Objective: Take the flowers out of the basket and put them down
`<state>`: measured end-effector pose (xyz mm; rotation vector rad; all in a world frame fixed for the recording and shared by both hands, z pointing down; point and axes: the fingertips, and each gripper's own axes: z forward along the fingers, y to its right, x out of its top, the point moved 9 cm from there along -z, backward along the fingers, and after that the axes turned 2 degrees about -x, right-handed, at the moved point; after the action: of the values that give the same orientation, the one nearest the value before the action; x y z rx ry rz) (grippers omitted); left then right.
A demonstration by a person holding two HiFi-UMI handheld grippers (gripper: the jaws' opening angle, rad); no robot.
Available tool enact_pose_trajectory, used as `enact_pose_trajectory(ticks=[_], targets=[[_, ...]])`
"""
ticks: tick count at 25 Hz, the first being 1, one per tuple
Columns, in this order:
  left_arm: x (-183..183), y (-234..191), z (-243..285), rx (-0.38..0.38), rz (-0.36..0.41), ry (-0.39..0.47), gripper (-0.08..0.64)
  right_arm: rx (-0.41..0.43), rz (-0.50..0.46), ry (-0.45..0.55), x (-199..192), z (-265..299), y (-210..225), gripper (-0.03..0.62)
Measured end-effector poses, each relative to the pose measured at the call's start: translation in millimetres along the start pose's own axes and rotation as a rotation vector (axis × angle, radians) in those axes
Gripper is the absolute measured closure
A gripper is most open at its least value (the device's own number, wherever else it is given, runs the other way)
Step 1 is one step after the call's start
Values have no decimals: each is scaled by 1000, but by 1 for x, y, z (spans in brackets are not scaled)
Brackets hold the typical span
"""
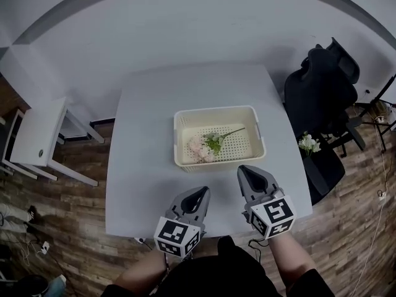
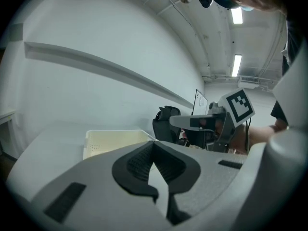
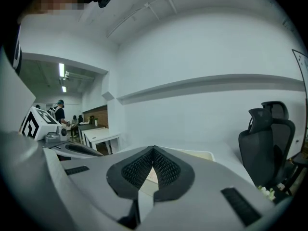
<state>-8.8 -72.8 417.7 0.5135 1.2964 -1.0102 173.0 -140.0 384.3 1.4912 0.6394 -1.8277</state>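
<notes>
left gripper (image 1: 199, 195), right gripper (image 1: 249, 174) over near edge of table (image 1: 145, 166), jaws pinched together, empty: no grasp begun. beyond, basket (image 1: 215, 111) mid-table. flowers (image 1: 204, 146) lie inside, near-left corner, stem toward far-right: likely handiest to pinch.

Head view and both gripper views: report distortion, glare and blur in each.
Head view: fisheye bows the table edges; light soft, basket sharp. Left gripper view: black corners, ceiling lamps blown out. Right gripper view: black corners, near jaws soft, mosaic patch top left.

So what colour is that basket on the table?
Cream, a pale yellowish white; the basket shows best in the head view.
</notes>
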Motion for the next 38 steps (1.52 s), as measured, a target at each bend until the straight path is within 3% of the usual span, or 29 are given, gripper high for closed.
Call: enact_pose_trajectory(ticks=[9,16,30,38], targets=[[-2,-3,48,53,-4,-20,554,80,-60,-70,-4,45,60,571],[-9,-5,82,84,-34,-45,554,171,-172,-165,-4,85,98,571],[-14,-9,126,94,-36,-97,554,337,-384,-356,-26,168,128,571],[-13,-5,149,71,8,-131,554,458,-533,-493,-49,214,143,570]])
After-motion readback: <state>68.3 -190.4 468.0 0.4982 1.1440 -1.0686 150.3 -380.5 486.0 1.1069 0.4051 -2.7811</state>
